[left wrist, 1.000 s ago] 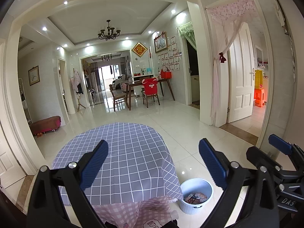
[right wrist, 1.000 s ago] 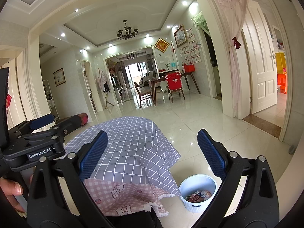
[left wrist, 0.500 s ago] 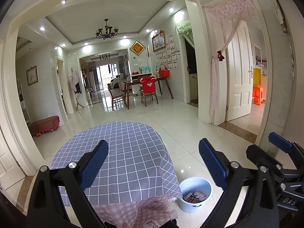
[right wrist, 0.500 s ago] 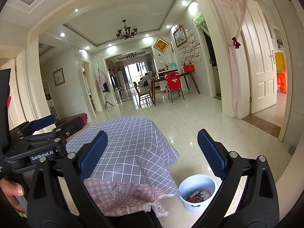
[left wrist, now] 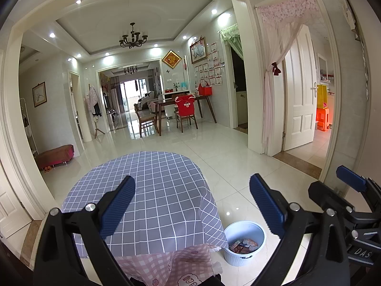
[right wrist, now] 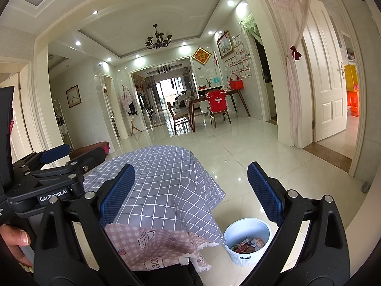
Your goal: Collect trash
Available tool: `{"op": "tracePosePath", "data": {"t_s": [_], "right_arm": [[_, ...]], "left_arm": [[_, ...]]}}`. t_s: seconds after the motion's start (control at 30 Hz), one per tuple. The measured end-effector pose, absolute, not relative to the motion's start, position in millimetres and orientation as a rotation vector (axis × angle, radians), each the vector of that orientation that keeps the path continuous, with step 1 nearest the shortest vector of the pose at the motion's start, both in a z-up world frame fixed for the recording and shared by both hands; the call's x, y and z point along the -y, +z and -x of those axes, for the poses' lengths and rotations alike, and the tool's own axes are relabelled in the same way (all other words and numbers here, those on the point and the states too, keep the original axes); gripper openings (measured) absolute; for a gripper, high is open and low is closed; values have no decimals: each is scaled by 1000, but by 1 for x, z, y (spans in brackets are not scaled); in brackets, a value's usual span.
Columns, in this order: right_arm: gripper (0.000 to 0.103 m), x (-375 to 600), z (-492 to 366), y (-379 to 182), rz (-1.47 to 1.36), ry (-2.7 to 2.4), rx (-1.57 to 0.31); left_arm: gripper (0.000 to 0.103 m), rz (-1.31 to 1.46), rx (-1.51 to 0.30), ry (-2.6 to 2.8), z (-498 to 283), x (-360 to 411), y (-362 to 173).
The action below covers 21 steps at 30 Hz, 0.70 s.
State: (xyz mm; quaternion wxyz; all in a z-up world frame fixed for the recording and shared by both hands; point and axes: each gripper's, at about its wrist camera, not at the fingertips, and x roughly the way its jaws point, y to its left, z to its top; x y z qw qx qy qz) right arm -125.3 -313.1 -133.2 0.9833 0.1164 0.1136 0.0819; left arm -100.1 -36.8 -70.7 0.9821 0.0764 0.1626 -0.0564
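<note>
— What do we have on our left side?

— Our left gripper (left wrist: 190,200) is held above the table (left wrist: 152,190), its blue-padded fingers (left wrist: 117,206) spread wide apart with nothing between them. In the right wrist view the same tool shows at the far left edge, gripped by a hand (right wrist: 16,245) whose thumb presses the handle.

— And in the middle?

— The table wears a grey checked tablecloth (right wrist: 164,181) over a pink gingham one (right wrist: 152,245) printed with cartoon animals. We see nothing lying on the grey cloth.

— Where is the trash?

— On the tiled floor (left wrist: 228,157), just beside the table's right edge, stands a pale blue wastebasket (left wrist: 245,243). Crumpled wrappers (right wrist: 247,245) sit in its bottom, red and brown among them.

— And on our right?

— Our right gripper (right wrist: 189,190) hovers above the table edge and the basket, its fingers likewise set wide apart and empty. Further right an open white door (right wrist: 328,76) stands behind a tied-back pink curtain (right wrist: 293,71).
</note>
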Motion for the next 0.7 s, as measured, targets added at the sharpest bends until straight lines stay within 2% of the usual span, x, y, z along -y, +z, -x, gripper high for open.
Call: {"op": "tracePosePath", "data": {"t_s": [0.7], "right_arm": [[94, 313, 113, -148, -233, 139, -248]], "left_arm": [[95, -148, -354, -135, 83, 29, -78]]}}
